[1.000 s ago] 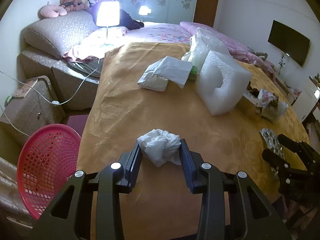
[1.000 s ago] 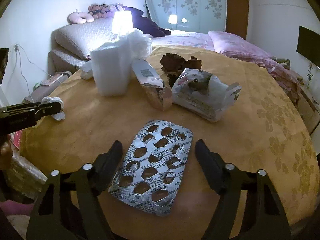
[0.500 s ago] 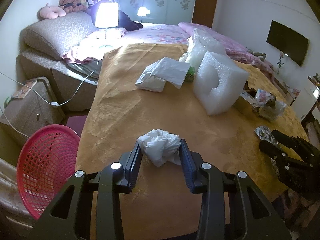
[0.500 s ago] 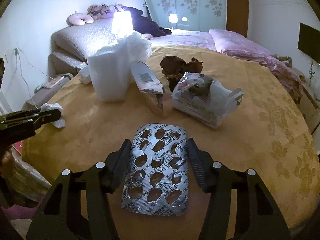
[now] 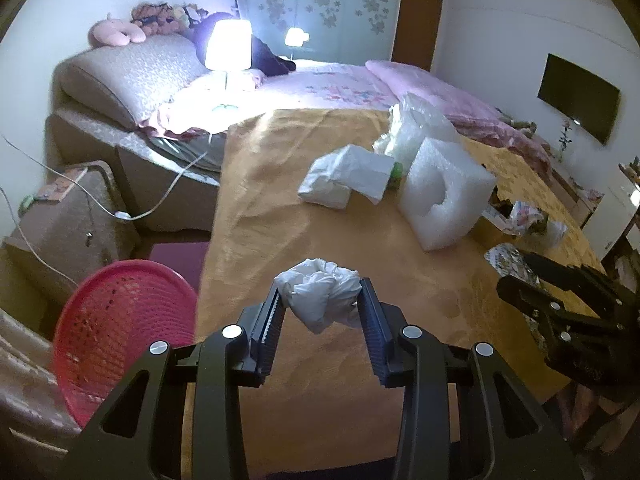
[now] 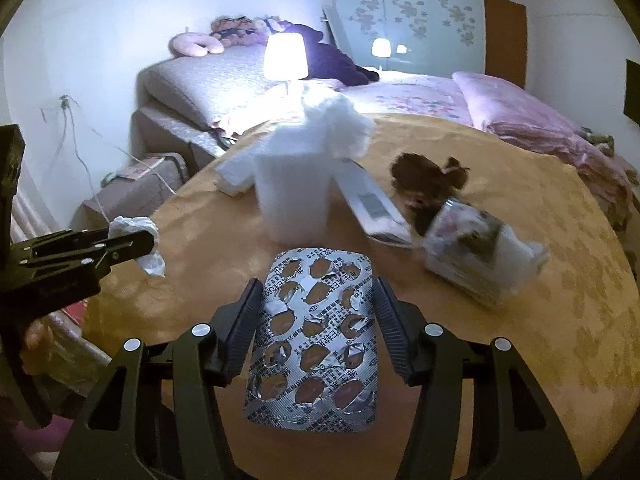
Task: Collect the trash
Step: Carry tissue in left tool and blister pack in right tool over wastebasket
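My left gripper (image 5: 322, 300) is shut on a crumpled white tissue (image 5: 320, 294) and holds it above the near edge of the table with the golden cloth (image 5: 280, 184). In the right wrist view the same tissue (image 6: 138, 240) shows at the left, in the left gripper (image 6: 132, 240). My right gripper (image 6: 318, 304) is shut on a used silver blister pack (image 6: 316, 336), its pads pressing on both long edges, the pack lifted off the cloth. The right gripper (image 5: 520, 276) also shows at the right of the left wrist view.
A red mesh basket (image 5: 116, 336) stands on the floor left of the table. On the cloth lie a white foam block (image 5: 446, 196), a folded white bag (image 5: 348, 176), bubble wrap (image 5: 416, 128), a crumpled printed packet (image 6: 476, 252), a flat sachet (image 6: 372, 204) and brown dried scraps (image 6: 428, 172). A bed lies behind.
The right gripper closed on the blister pack and lifted it off the cloth. The left gripper rose a little with the tissue still in it.
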Action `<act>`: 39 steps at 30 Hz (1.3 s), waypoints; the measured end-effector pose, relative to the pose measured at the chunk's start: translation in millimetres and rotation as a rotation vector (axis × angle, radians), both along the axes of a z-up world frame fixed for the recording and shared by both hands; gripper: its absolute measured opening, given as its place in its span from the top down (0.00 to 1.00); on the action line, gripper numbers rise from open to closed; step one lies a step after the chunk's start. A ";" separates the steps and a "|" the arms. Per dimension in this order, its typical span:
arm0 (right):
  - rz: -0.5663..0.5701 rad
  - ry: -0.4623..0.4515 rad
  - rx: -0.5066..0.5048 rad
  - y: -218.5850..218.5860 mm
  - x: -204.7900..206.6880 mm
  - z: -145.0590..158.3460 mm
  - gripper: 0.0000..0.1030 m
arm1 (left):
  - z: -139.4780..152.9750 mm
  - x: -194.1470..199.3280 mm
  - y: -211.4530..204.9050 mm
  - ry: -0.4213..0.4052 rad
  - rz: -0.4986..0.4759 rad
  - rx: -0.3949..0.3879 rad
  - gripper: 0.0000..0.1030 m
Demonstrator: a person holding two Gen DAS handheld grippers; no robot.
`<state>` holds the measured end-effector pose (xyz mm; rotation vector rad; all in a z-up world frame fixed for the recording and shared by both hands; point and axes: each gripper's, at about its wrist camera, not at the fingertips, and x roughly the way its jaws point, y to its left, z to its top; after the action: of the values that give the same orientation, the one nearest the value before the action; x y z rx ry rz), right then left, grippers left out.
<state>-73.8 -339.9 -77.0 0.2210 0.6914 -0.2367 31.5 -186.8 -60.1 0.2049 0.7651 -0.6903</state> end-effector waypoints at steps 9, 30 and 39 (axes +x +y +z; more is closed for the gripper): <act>0.090 -0.027 -0.007 27.4 27.2 13.1 0.47 | 22.1 3.5 42.1 -0.035 0.073 -0.026 0.65; 0.239 -0.086 0.008 88.7 94.6 44.3 0.47 | 32.3 40.8 121.1 -0.088 0.340 -0.029 0.65; 0.288 -0.089 0.023 108.5 116.5 48.9 0.47 | 27.8 54.8 137.7 -0.084 0.397 -0.022 0.65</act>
<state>42.7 -231.4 -28.1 0.1511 0.6295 0.0559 86.3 -49.0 -32.3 0.0574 0.6906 -0.3113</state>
